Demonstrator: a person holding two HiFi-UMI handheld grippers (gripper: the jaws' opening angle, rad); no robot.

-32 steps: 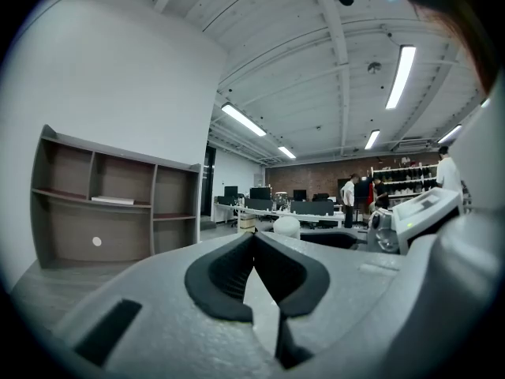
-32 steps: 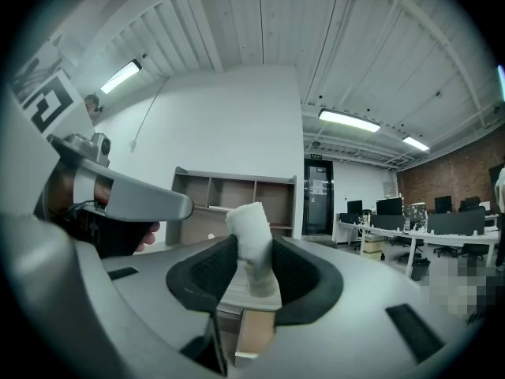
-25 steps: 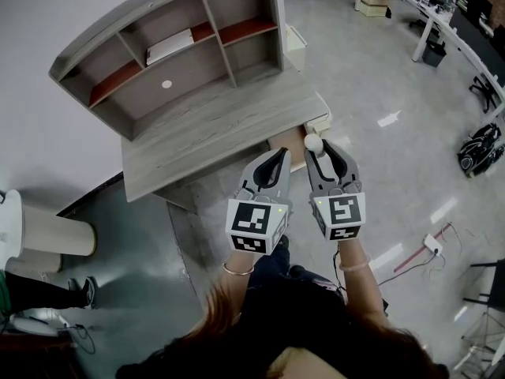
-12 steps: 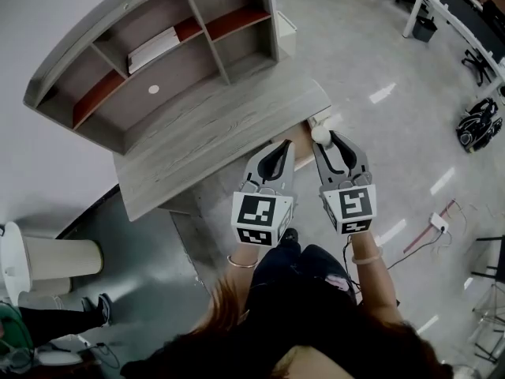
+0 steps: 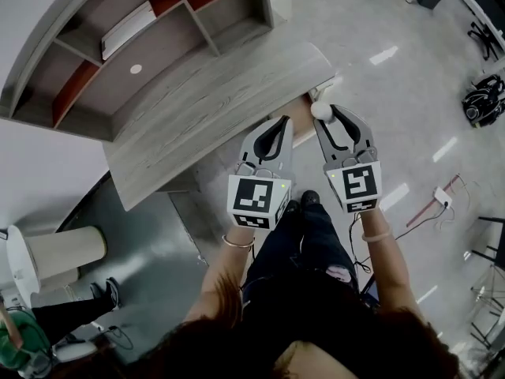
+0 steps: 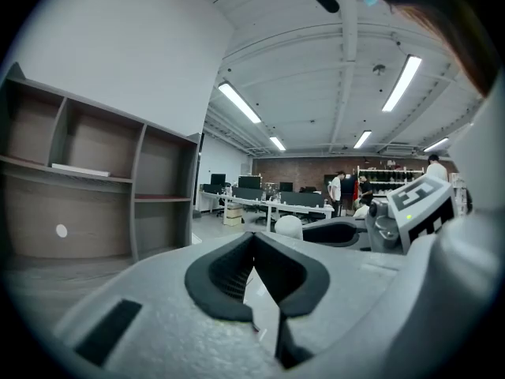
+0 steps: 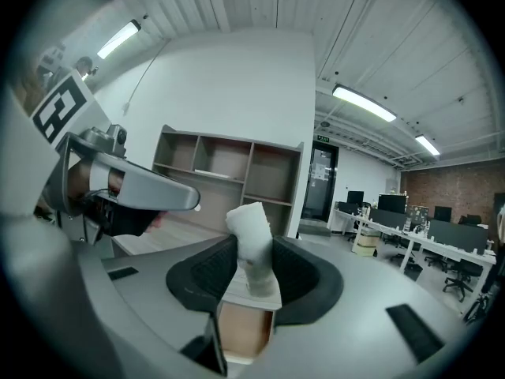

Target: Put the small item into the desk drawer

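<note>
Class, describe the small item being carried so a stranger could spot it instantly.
Find the grey desk with shelves, then the drawer at its front corner. Near it, the right gripper pinches a small white wad; the left gripper alongside holds nothing.

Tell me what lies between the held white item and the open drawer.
Only air. In the right gripper view the white item, clamped in the right gripper, hangs before the open drawer with nothing between them.
</note>
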